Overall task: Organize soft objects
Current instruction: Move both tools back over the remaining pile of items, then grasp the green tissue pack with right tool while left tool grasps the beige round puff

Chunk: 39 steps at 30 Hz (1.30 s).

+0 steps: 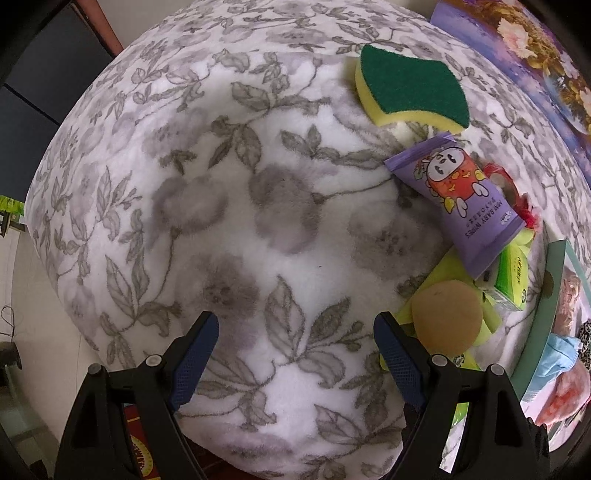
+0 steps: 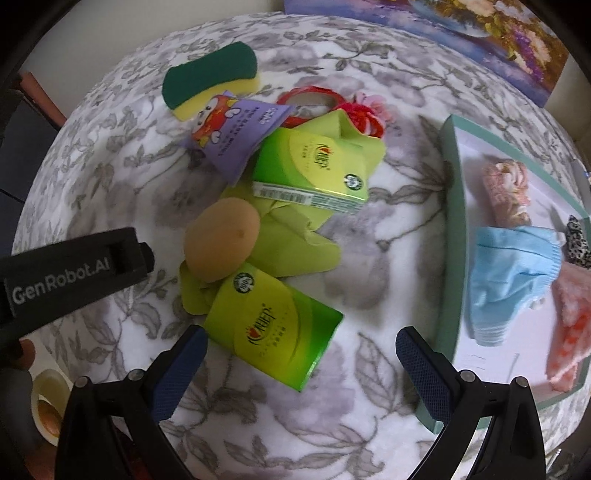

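A pile of soft items lies on the flowered blanket [image 2: 110,155]: a green-and-yellow sponge [image 2: 212,79], a purple wipes pack [image 2: 232,136], two green tissue packs [image 2: 314,166] [image 2: 273,328], a tan round puff [image 2: 221,243], a lime cloth [image 2: 295,243] and red and pink hair ties [image 2: 365,110]. My right gripper [image 2: 301,352] is open, just above the near tissue pack. My left gripper [image 1: 295,339] is open and empty over bare blanket, left of the puff [image 1: 447,314]. The sponge [image 1: 410,88] and wipes pack [image 1: 458,199] show in the left wrist view.
A teal-rimmed tray [image 2: 452,206] at the right holds a blue cloth [image 2: 513,280], a pink patterned cloth [image 2: 570,325] and a pink rolled piece [image 2: 508,192]. A flower painting [image 2: 480,33] stands at the back. The left gripper's body [image 2: 74,273] shows at the left.
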### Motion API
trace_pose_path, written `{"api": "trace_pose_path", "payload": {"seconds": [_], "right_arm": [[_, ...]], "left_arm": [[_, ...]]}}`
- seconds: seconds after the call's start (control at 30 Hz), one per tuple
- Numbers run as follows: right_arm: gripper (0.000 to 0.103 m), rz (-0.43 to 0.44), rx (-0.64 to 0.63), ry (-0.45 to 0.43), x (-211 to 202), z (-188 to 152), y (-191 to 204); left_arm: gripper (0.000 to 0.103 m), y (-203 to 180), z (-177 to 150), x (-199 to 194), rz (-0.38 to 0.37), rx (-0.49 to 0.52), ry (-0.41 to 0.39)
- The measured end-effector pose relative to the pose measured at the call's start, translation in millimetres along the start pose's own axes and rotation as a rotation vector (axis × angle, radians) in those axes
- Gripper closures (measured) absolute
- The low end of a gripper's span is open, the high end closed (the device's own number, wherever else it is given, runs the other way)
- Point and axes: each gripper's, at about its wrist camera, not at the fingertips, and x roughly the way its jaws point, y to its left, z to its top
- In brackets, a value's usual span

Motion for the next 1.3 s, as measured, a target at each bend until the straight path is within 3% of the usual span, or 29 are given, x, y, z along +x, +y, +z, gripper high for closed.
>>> {"api": "trace_pose_path", "payload": {"seconds": [0.43,0.83,0.93,1.17,1.3], "right_arm": [[0.000,0.050,0.008,0.018,18.9,5.5,14.3],[0.001,0.014,-0.015,0.024,32.3,0.2,23.8],[0.004,0.009,-0.012,0.018,31.1,-0.8,23.7],[0.023,-0.006,-0.012,-0.007,23.6,0.6,18.6],[0.025,0.012,0.007,-0.013,20.2,-1.4,10.1]], "left_arm": [[0.016,6.9,3.4,9.3,0.007,-0.007,0.008],[0.016,5.0,2.3,7.9,0.005,-0.008,0.006],[0.016,5.1,2.6,8.5,0.004,-0.009,0.007],[0.016,4.4,3.6,9.1,-0.003,-0.013,0.006],[0.016,5.2,3.0,6.6,-0.011,-0.015,0.005]]}}
